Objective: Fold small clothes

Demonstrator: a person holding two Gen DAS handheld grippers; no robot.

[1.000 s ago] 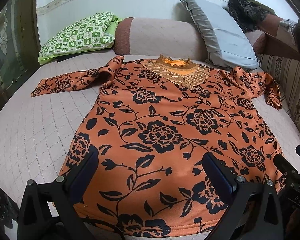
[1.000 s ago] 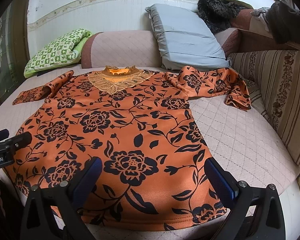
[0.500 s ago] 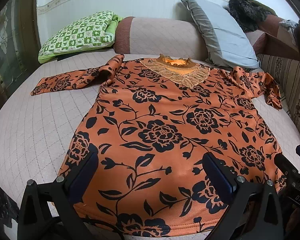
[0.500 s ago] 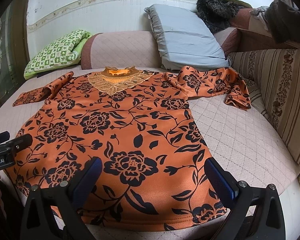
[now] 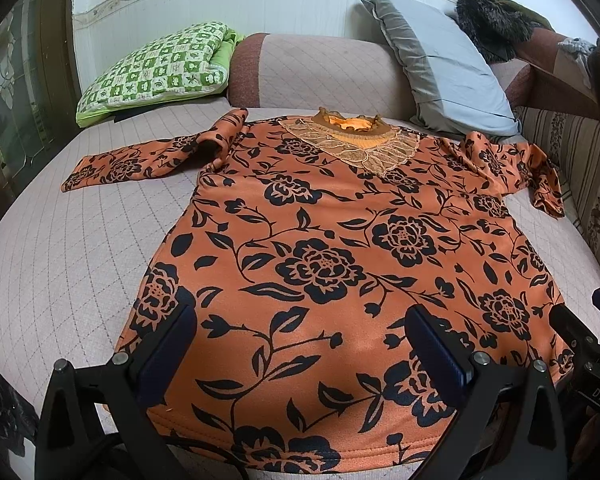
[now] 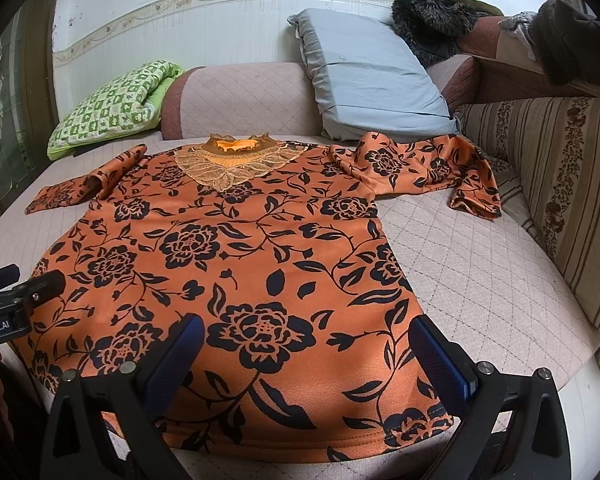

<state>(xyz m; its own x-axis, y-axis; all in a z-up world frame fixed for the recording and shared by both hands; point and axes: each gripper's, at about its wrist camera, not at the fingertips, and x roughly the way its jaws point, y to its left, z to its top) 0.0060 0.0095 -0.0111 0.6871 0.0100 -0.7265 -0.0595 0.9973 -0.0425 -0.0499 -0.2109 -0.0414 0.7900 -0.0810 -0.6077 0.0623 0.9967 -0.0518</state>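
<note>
Orange floral top unmoved — claws (both agape) still hovering.

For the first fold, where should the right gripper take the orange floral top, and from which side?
Judging by its pose, the bunched right sleeve. The orange floral top lies flat, collar away, so come from the right edge, pinch the cuff and carry it inward. The right gripper hovers open over the hem.
</note>
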